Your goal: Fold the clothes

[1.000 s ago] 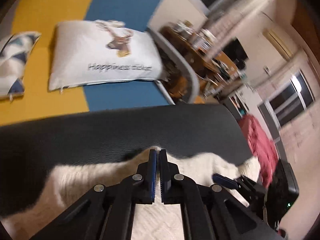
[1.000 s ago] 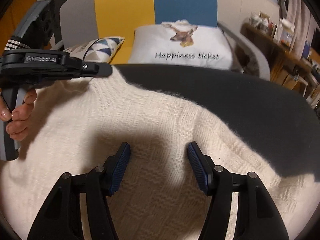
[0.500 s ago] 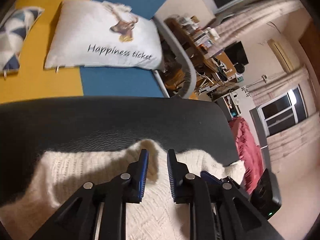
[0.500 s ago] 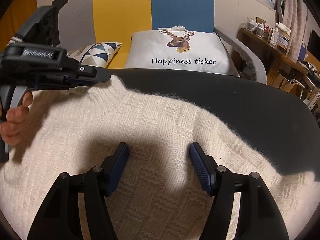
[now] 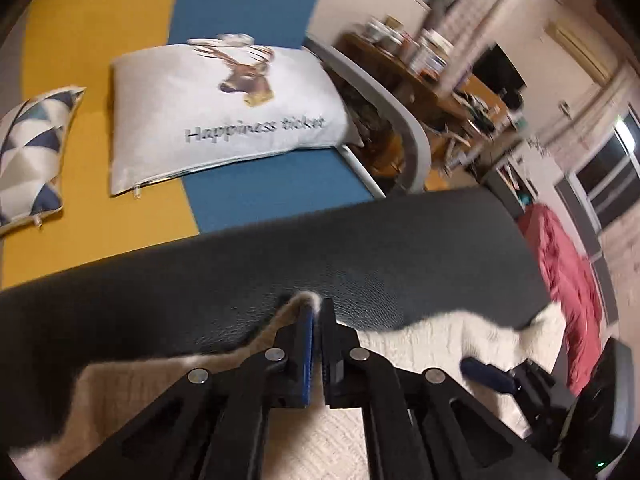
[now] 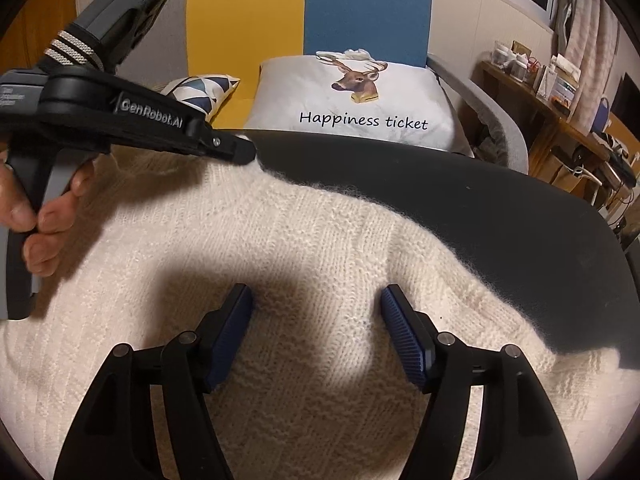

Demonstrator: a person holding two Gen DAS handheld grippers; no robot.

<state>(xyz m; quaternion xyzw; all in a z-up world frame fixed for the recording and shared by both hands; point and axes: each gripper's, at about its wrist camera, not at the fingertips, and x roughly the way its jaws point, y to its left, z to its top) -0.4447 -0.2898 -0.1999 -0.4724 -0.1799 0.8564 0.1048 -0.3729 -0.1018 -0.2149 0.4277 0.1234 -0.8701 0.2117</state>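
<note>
Fingers of the left gripper are pinched together on the far edge of a cream knitted sweater, which lies spread over a black table. Right gripper hovers with its jaws spread wide above the sweater's middle, gripping nothing.

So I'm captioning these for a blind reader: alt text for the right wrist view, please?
A cream knit sweater lies spread on a black table, with the open right gripper over its middle. At upper left, a hand holds the left gripper shut on the sweater's far edge. Behind is a sofa with a deer pillow.
</note>
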